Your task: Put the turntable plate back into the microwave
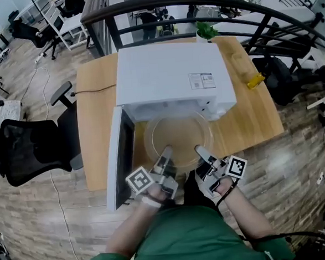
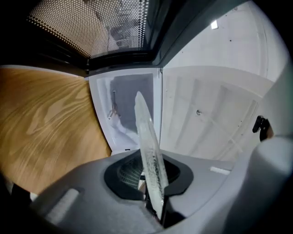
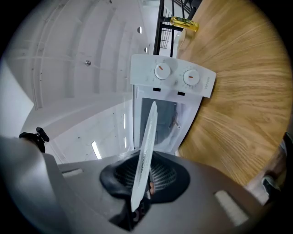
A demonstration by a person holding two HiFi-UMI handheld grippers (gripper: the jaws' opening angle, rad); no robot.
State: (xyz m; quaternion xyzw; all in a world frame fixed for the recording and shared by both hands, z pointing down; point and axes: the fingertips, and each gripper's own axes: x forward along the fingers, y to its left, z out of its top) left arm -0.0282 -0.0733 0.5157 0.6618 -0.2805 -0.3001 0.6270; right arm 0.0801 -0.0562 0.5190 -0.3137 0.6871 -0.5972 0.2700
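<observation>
The clear glass turntable plate (image 1: 177, 135) is held level in front of the white microwave (image 1: 170, 79), its far part at the open cavity. My left gripper (image 1: 166, 152) is shut on the plate's near-left rim and my right gripper (image 1: 200, 150) is shut on the near-right rim. The microwave door (image 1: 120, 157) hangs open to the left. In the left gripper view the plate's edge (image 2: 149, 151) stands between the jaws of my left gripper (image 2: 153, 201), with the cavity beyond. In the right gripper view the plate's rim (image 3: 145, 155) is clamped in my right gripper (image 3: 137, 205); the control dials (image 3: 176, 75) show behind.
The microwave stands on a wooden table (image 1: 94, 103). A yellow object (image 1: 255, 81) lies at the table's right edge and a small potted plant (image 1: 204, 32) at its far side. A black office chair (image 1: 25, 153) is to the left, a dark railing (image 1: 254, 14) behind.
</observation>
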